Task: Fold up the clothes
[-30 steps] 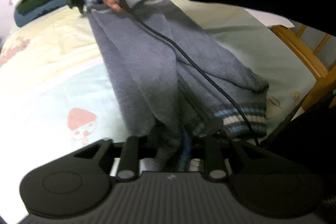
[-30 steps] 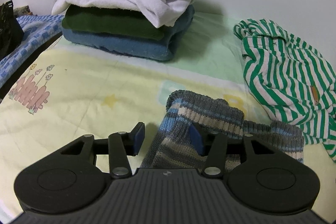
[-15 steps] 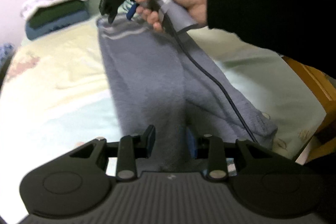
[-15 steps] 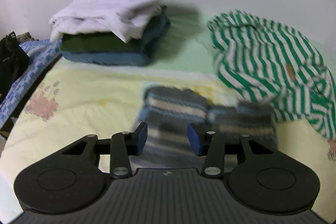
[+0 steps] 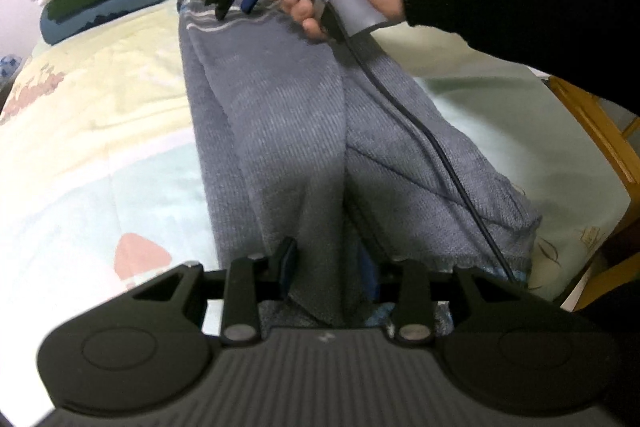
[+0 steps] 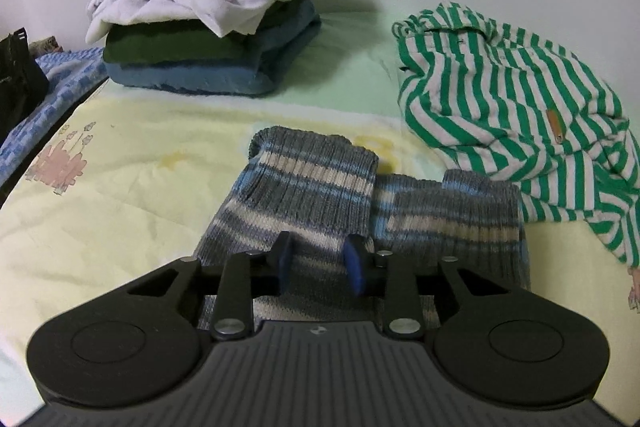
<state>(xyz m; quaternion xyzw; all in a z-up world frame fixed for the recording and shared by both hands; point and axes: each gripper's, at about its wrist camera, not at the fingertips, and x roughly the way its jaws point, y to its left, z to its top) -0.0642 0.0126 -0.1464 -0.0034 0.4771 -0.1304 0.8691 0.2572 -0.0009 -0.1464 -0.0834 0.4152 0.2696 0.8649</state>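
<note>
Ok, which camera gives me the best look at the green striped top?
The right wrist view. There the green and white striped top lies crumpled on the bed, right of the grey sweater's striped cuffs, nearly all of it visible. In the left wrist view I cannot make it out; the right hand-held gripper covers that area.

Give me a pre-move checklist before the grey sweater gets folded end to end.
1. Left gripper grips the near end of the grey sweater: ok, fabric sits between its fingers.
2. Right gripper holds the striped far hem: not ok, jaws open above it.
3. Sweater lies long and narrow: ok.
4. Black cable clear of the fabric: not ok, it runs across the sweater.
5. Folded stack apart from the sweater: ok.
6. Green striped shirt clear of the sweater: cannot tell, they meet at the right cuff.
</note>
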